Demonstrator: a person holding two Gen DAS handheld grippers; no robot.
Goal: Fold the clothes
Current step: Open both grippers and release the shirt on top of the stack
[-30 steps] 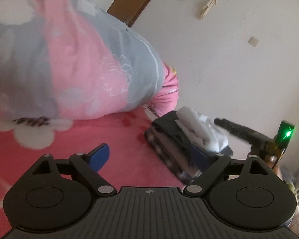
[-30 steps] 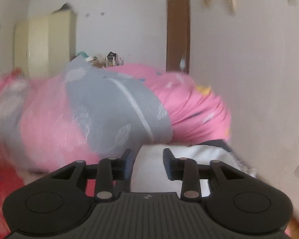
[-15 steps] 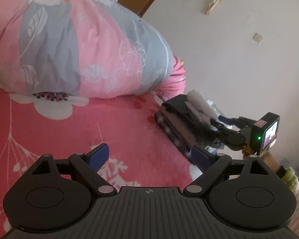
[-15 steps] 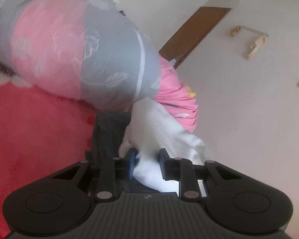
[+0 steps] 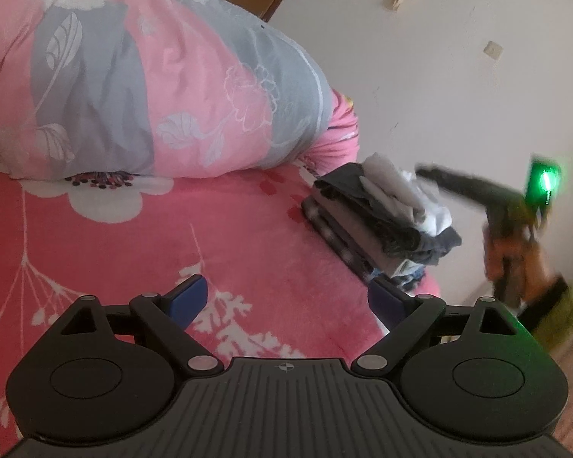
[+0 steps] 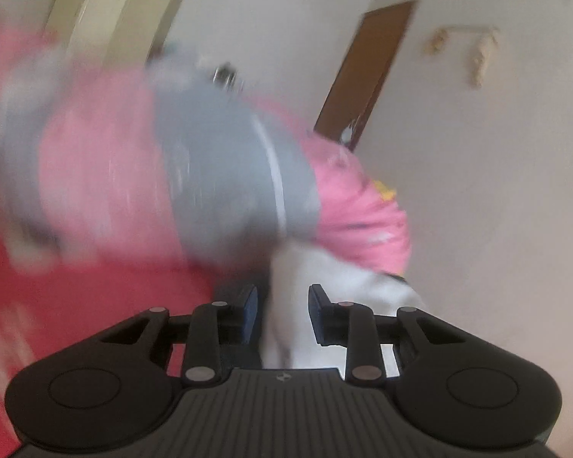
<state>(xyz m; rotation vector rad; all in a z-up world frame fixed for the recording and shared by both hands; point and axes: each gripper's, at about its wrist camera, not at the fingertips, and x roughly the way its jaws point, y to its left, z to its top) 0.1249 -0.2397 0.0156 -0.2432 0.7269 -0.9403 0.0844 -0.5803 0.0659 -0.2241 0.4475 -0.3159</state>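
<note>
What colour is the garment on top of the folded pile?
White garment, atop dark folded clothes; clearest in the left wrist view.

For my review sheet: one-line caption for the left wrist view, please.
Open left gripper over the pink floral bedspread, facing a stack of folded clothes topped by a white garment.

A low stack of folded dark clothes (image 5: 366,225), grey and charcoal with a striped piece at the bottom, lies flat at the bed's (image 5: 133,252) edge nearest the wall, just beyond the rolled pink-and-grey quilt (image 5: 164,87), with a crumpled white garment (image 5: 401,191) resting loosely on top.
</note>
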